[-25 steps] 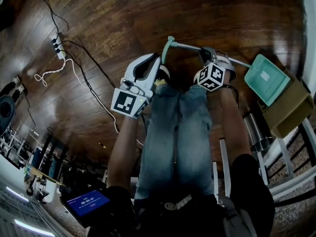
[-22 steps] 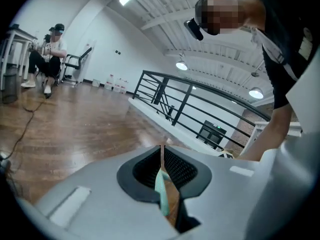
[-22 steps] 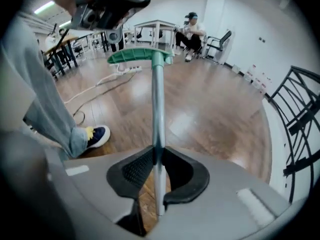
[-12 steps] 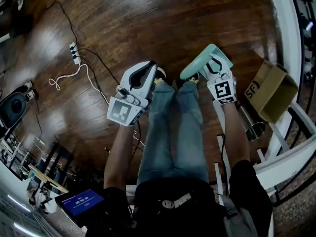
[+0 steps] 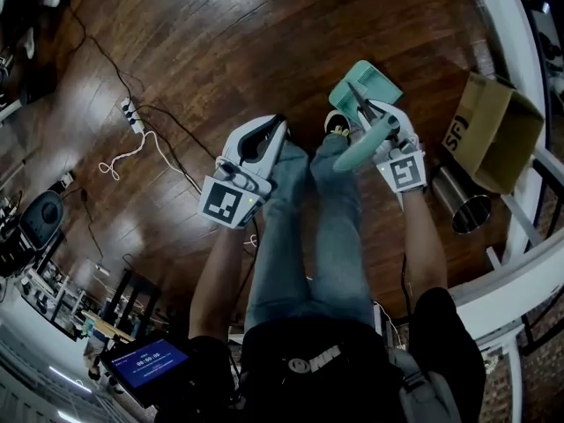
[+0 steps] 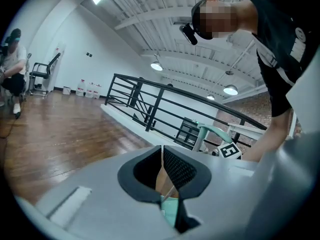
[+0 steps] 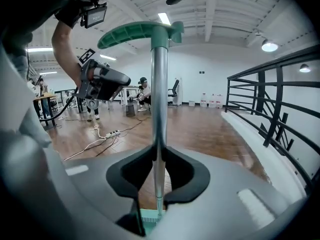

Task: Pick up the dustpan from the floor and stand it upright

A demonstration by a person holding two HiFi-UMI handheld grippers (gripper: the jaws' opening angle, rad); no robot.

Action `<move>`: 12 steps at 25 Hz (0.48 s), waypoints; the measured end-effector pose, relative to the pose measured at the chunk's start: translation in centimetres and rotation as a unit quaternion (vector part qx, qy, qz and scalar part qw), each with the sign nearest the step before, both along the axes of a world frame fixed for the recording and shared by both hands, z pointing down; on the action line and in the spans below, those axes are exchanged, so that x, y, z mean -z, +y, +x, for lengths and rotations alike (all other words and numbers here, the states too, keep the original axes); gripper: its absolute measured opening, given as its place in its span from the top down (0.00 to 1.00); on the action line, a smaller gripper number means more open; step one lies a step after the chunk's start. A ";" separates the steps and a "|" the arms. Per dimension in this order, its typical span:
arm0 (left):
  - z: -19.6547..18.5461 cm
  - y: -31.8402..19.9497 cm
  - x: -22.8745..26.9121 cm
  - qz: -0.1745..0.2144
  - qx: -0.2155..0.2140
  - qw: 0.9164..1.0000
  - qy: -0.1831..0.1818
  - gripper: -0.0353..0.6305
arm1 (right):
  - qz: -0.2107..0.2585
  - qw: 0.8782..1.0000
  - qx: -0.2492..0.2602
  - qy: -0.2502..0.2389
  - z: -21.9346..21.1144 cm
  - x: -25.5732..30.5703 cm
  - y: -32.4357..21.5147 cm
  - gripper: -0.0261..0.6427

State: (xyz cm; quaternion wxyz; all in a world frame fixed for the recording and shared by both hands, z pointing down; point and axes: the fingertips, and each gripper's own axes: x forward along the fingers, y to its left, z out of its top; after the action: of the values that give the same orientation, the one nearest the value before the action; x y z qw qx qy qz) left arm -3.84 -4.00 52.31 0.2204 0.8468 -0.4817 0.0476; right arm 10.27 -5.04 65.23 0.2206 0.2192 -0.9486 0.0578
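The dustpan has a teal pan [image 5: 366, 82], a silver pole [image 7: 159, 109] and a teal handle [image 7: 137, 34] on top. In the head view its handle [image 5: 359, 151] points up toward me and the pan hangs low by my feet. I cannot tell whether the pan touches the floor. My right gripper [image 5: 381, 130] is shut on the pole, and its pads [image 7: 172, 156] press the pole from both sides. My left gripper [image 5: 271, 130] hovers beside it over my left leg, shut with nothing between its jaws [image 6: 162, 149]. From the left gripper view the handle [image 6: 215, 131] stands to the right.
A cardboard box [image 5: 493, 139] and a metal cylinder [image 5: 463, 205] stand at the right by a white ledge with a railing [image 5: 515, 33]. A power strip with cables [image 5: 132, 117] lies on the wood floor at the left. My jeans-clad legs [image 5: 317, 236] fill the middle.
The dustpan went from lying across the floor to hanging pan-down with its handle up in the right gripper. Both grippers rose toward me. The left gripper is now apart from the handle.
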 end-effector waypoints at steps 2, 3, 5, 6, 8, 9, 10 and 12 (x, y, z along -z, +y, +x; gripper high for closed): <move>2.2 0.4 0.0 0.004 -0.010 1.000 -0.003 0.90 | 0.004 1.000 -0.005 -0.013 1.5 0.1 0.8 0.83; 2.8 0.3 -0.1 0.004 -0.014 1.000 -0.003 0.90 | 0.001 1.000 -0.009 -0.019 2.0 0.2 0.9 0.83; 3.4 -0.2 -0.1 -0.001 -0.020 1.000 -0.003 0.90 | -0.008 1.000 -0.016 -0.022 2.4 0.0 0.8 0.83; 3.6 -0.4 -0.1 -0.001 -0.024 1.000 -0.003 0.90 | -0.013 0.999 -0.020 -0.023 2.6 -0.1 0.7 0.82; 4.4 -0.7 0.2 0.002 -0.033 0.999 -0.002 0.90 | -0.020 0.999 -0.027 -0.027 3.2 -0.1 0.6 0.77; 4.8 -0.7 0.4 0.003 -0.036 0.999 -0.002 0.90 | -0.023 0.999 -0.029 -0.027 3.6 -0.1 0.8 0.76; 5.1 -0.7 0.6 0.002 -0.036 0.999 -0.003 0.90 | -0.025 0.999 -0.029 -0.025 4.1 0.0 1.1 0.76; 5.3 -0.5 1.7 0.002 -0.031 1.000 -0.005 0.90 | -0.022 0.999 -0.032 -0.016 5.2 0.8 1.6 0.76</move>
State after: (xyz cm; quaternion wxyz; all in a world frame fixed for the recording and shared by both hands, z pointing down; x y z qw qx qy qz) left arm 1.42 -4.54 50.62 0.2153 0.8614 -0.4564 0.0574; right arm 15.46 -3.44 64.40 0.2081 0.2440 -0.9430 0.0891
